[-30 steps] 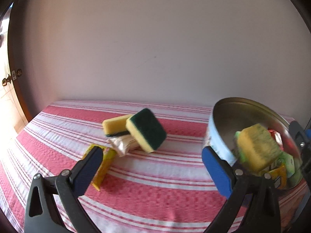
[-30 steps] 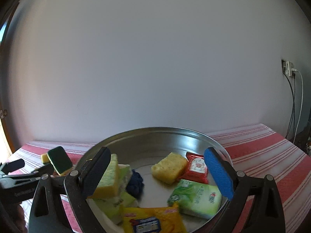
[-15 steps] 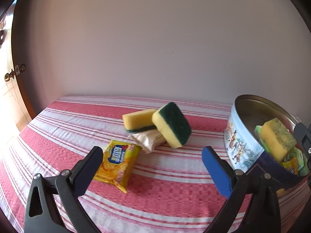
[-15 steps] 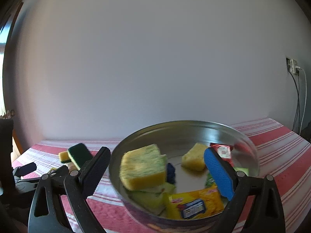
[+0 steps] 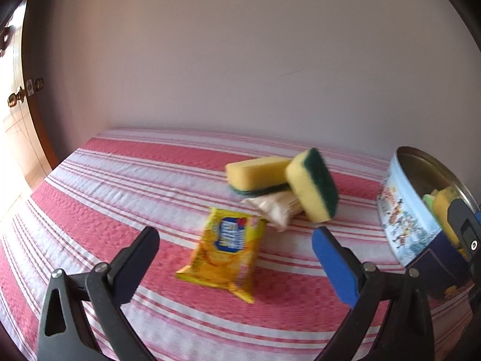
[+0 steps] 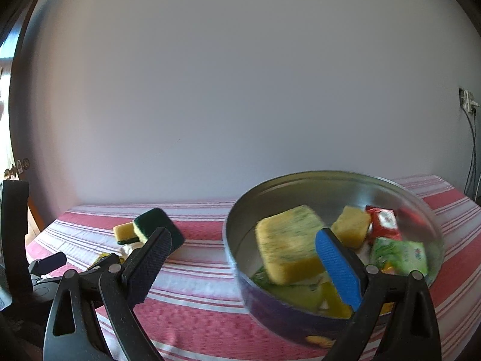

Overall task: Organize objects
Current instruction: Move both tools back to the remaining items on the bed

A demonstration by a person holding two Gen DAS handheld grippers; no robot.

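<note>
Left gripper (image 5: 237, 249) jaws wide, empty, above the yellow snack packet (image 5: 227, 251) on the striped worktop (image 5: 120, 186). Behind the packet: two yellow-green sponges (image 5: 312, 183) leaning on a beige wrapper (image 5: 275, 209). Right gripper (image 6: 243, 258) jaws wide, empty, over the near rim of the round tin (image 6: 300, 319) toward the worktop's right edge; tin holds sponges and packets.

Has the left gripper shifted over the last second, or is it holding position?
Yes. The left gripper has swung left: the sponges and tin slid rightward in its view, exposing the yellow packet.
</note>
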